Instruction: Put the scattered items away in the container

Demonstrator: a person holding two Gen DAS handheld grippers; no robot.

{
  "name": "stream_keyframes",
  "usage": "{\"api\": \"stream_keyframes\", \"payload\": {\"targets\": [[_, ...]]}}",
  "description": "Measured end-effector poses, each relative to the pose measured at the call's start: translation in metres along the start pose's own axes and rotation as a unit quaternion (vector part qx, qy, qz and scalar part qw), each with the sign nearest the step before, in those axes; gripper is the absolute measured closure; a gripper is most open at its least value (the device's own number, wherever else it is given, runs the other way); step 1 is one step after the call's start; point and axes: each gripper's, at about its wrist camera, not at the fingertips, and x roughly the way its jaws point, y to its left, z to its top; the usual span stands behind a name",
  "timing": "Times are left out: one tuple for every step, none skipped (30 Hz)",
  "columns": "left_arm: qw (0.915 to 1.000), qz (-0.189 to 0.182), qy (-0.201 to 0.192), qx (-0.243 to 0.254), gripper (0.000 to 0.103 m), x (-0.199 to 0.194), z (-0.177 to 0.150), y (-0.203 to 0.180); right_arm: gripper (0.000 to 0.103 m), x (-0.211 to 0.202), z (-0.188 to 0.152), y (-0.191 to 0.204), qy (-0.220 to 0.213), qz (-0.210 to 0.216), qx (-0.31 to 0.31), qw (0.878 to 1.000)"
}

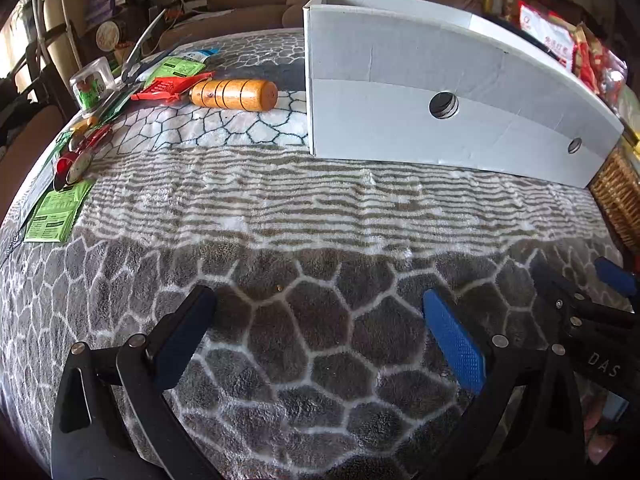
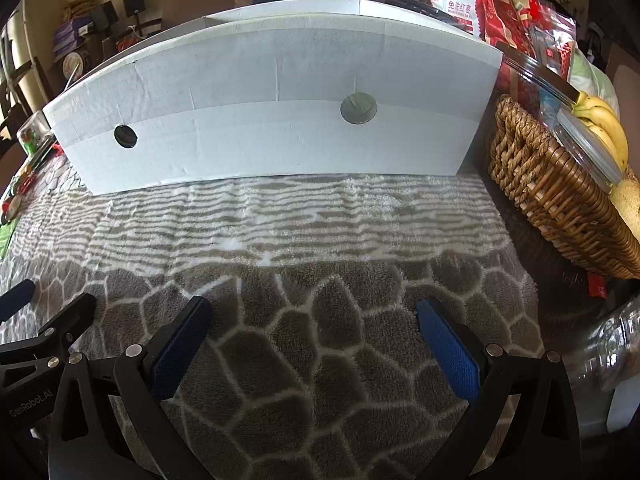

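Note:
A white cardboard box stands on the patterned blanket; it fills the middle of the right wrist view. Left of it lie a wooden cylinder, a red packet, green sachets, a clear plastic cup and a red and silver object. My left gripper is open and empty, low over the blanket, well short of the items. My right gripper is open and empty in front of the box; it shows at the right edge of the left wrist view.
A wicker basket with bananas and a clear lid stands right of the box. Red snack bags sit behind it. A clear bottle lies at the right edge. A sofa is behind the table.

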Motion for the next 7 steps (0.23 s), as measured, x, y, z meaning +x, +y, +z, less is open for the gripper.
{"api": "stream_keyframes", "payload": {"targets": [[1.0000,0.000,0.000,0.000,0.000,0.0000,0.0000,-0.0001,0.000,0.0000,-0.0003,0.0008,0.000,0.000,0.000,1.000],[1.0000,0.000,0.000,0.000,0.000,0.0001,0.0000,-0.0001,0.000,0.0000,-0.0004,0.0011,0.000,0.000,0.000,1.000],[1.0000,0.000,0.000,0.000,0.000,0.0000,0.0001,0.0001,0.000,-0.0001,-0.0004,0.0010,0.000,0.000,0.000,1.000],[1.0000,0.000,0.000,0.000,0.000,-0.0002,-0.0001,-0.0002,0.000,0.0001,-0.0003,0.0010,0.000,0.000,0.000,1.000],[1.0000,0.000,0.000,0.000,0.000,-0.0002,-0.0003,-0.0006,0.000,0.0000,-0.0003,0.0010,0.000,0.000,0.000,1.000],[1.0000,0.000,0.000,0.000,0.000,-0.0002,-0.0002,-0.0004,0.000,-0.0001,-0.0004,0.0010,0.000,0.000,0.000,1.000],[1.0000,0.000,0.000,0.000,0.000,-0.0002,-0.0003,-0.0004,0.000,0.0001,-0.0003,0.0010,0.000,0.000,0.000,1.000]]}}
